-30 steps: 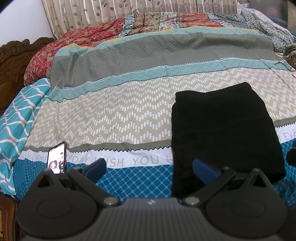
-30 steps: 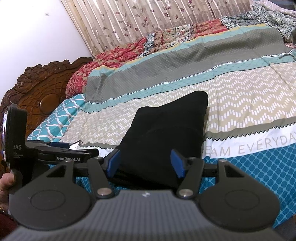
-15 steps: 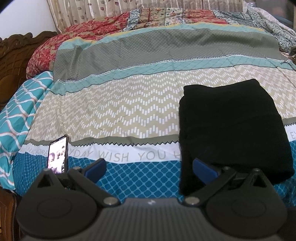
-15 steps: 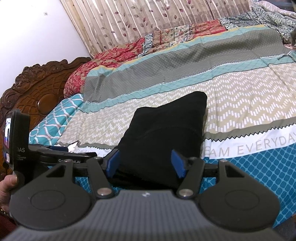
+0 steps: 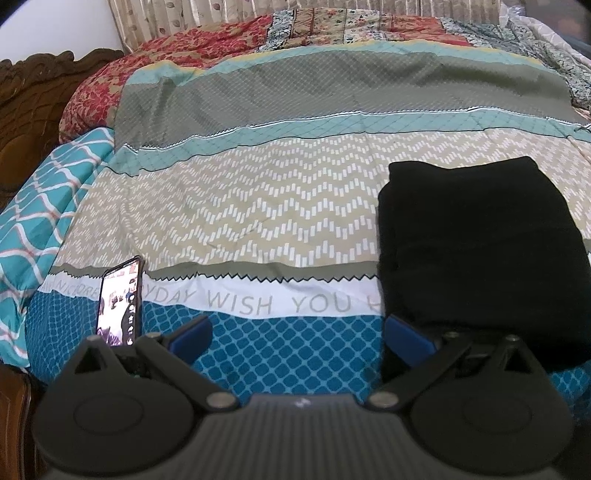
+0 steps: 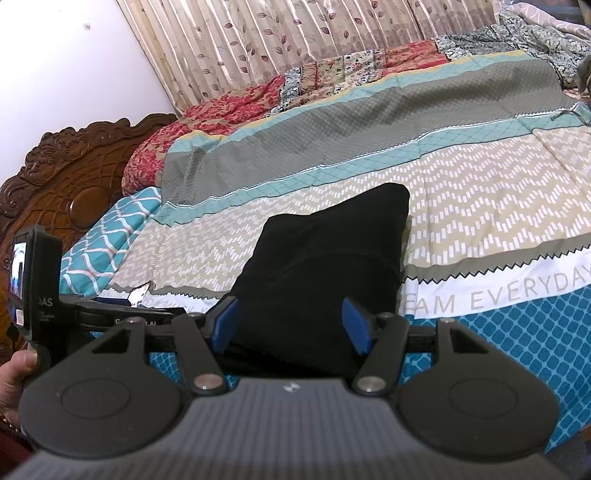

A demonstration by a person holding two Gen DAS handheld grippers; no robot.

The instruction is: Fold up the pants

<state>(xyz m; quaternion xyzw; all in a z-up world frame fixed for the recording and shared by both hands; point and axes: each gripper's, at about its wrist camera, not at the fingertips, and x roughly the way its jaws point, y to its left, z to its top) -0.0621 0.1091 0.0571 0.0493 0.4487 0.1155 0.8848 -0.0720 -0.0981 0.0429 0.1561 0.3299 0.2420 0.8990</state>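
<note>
The black pants (image 5: 476, 243) lie folded into a compact rectangle on the patterned bedspread (image 5: 280, 206), near its front edge. My left gripper (image 5: 297, 338) hovers open over the blue band of the bedspread, just left of the pants, with nothing between its blue pads. In the right wrist view the pants (image 6: 332, 258) fill the space ahead. My right gripper (image 6: 291, 324) stands open at their near edge, its pads (image 6: 225, 323) not visibly pressing the cloth. The left gripper's body (image 6: 37, 284) and the hand holding it (image 6: 14, 369) show at the far left.
A phone (image 5: 120, 302) with a lit screen lies on the bedspread at the front left, close to my left gripper. A carved wooden headboard (image 6: 66, 192) stands at the left. Curtains (image 6: 295, 40) hang behind the bed, with crumpled bedding (image 6: 535, 33) at the far right.
The left gripper has drifted slightly left, so the pants sit further right in its view. The right gripper and the pants have not moved.
</note>
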